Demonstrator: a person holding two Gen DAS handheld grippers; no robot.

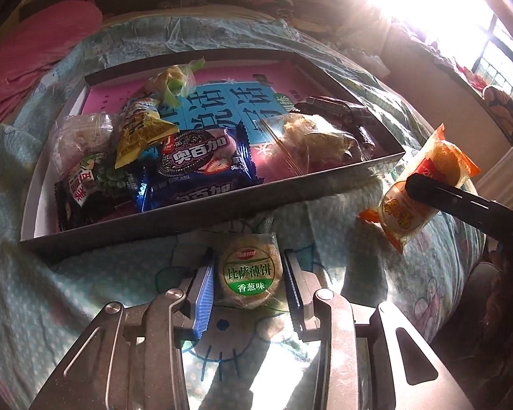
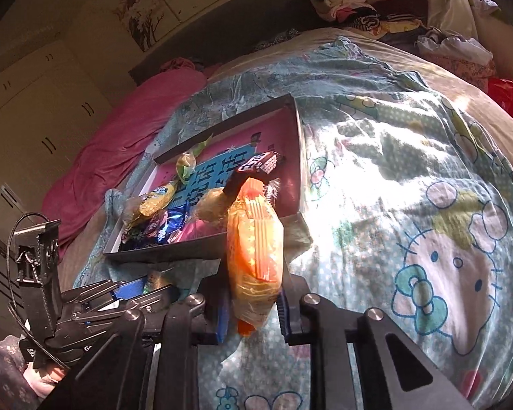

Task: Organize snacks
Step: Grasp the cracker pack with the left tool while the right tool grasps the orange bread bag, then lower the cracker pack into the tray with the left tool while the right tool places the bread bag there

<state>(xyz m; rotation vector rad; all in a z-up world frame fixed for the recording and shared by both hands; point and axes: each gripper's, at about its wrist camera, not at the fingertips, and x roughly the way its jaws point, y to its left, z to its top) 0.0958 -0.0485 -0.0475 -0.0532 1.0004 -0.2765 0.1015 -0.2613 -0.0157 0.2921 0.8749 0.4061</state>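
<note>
Sunlight floods across a bed [image 2: 393,157] covered with a pale blue cartoon-cat sheet, a pink blanket [image 1: 41,51] bunched at its far side and loose clothes [image 2: 352,3] piled by the headboard. On the sheet sits a shallow cardboard box [image 1: 195,212] with a pink and blue printed floor, and that box is the thing to steer by.

Inside it, toward its left end, lie a blue cookie packet [image 1: 201,164], a yellow snack bag [image 1: 140,130] and a black packet with green print [image 1: 85,188], overlapping one another. A clear-wrapped pastry [image 1: 311,140] and a dark brown bar [image 1: 338,109] lie toward its right end, and a green-twisted sweet [image 1: 174,82] rests near its back wall.

Just outside the box's near wall, on the sheet, lies a round green-labelled cracker pack [image 1: 249,273]. The left hand-held gripper [image 1: 249,273] has it between its jaws, the blue pads standing right against its sides; from this view I cannot tell whether they press on it yet.

Off the box's near right corner, the right hand-held gripper [image 2: 253,290] is clamped on an orange-wrapped cake [image 2: 256,249], pinching its lower half so the packet stands upright, lifted clear of the sheet, its top end in front of the box's corner.
</note>
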